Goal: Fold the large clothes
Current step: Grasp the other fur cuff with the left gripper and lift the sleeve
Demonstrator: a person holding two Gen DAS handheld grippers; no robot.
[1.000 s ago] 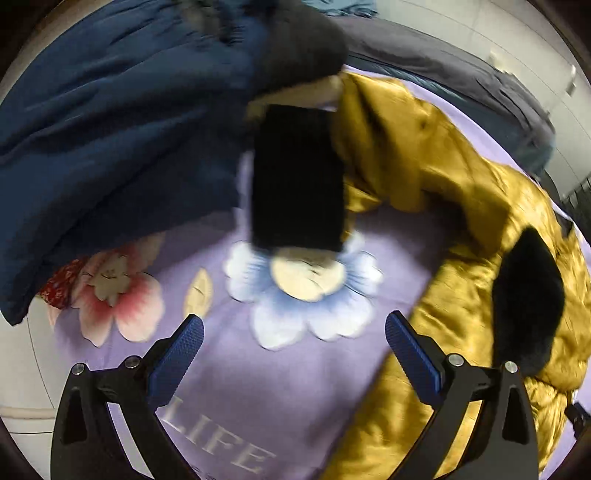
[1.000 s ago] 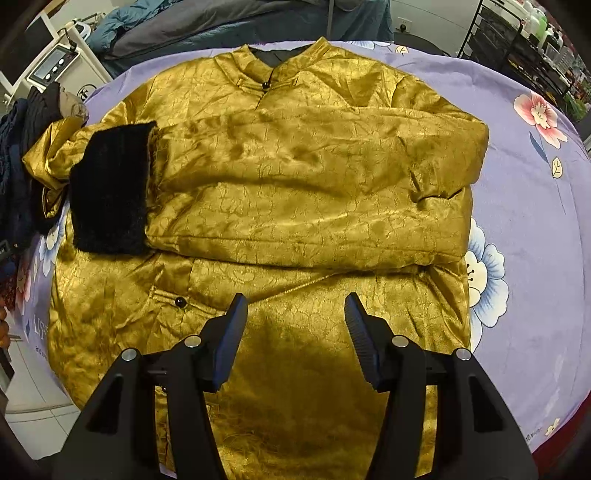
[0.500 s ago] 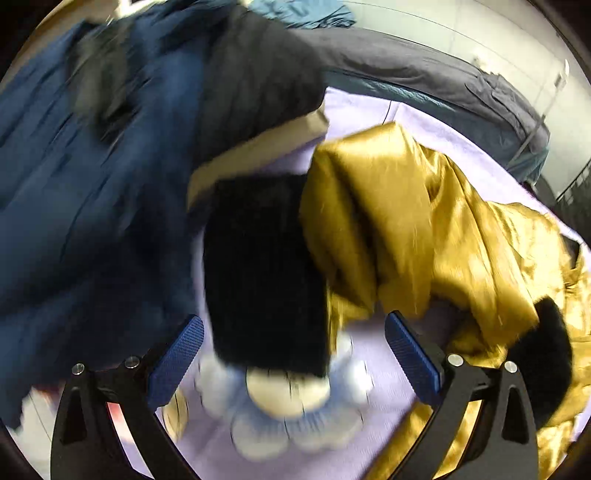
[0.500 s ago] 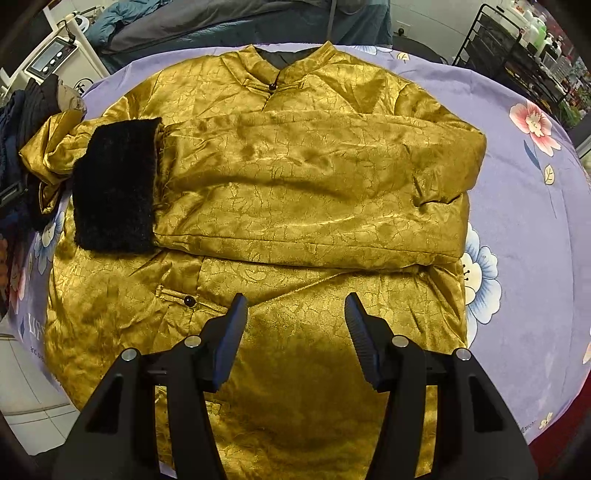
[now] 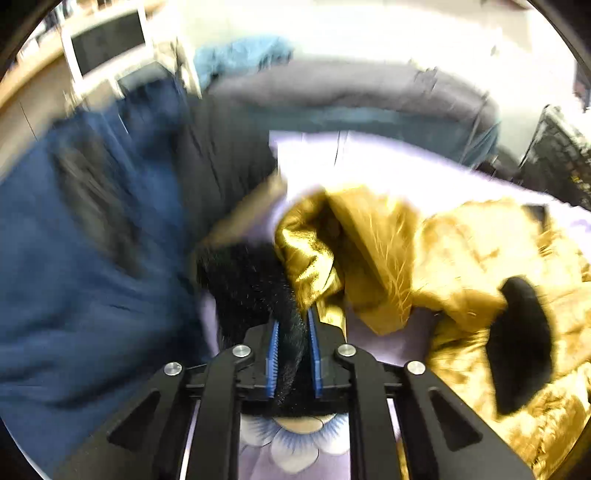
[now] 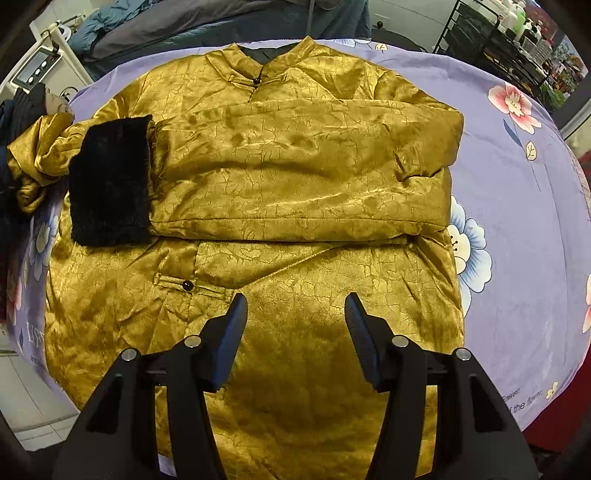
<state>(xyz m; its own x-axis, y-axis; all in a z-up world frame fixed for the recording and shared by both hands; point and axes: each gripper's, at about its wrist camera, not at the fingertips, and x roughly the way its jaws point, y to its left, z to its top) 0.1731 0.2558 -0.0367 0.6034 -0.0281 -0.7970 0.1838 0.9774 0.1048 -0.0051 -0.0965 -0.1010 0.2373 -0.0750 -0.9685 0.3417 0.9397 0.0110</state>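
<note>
A gold satin jacket lies front up on the purple flowered sheet. One sleeve is folded across the chest, and its black fur cuff rests at the left. The other sleeve is bunched at the far left edge. My left gripper is shut on that sleeve's black fur cuff, with gold sleeve fabric beside it. My right gripper is open and empty above the jacket's lower front.
A dark blue garment is piled left of the held cuff. Grey bedding lies behind the sheet. A white appliance stands at the back left, a black wire rack at the back right.
My left gripper moved forward onto the loose sleeve's black cuff and closed on it. My right gripper stayed open and shifted only slightly over the jacket.
</note>
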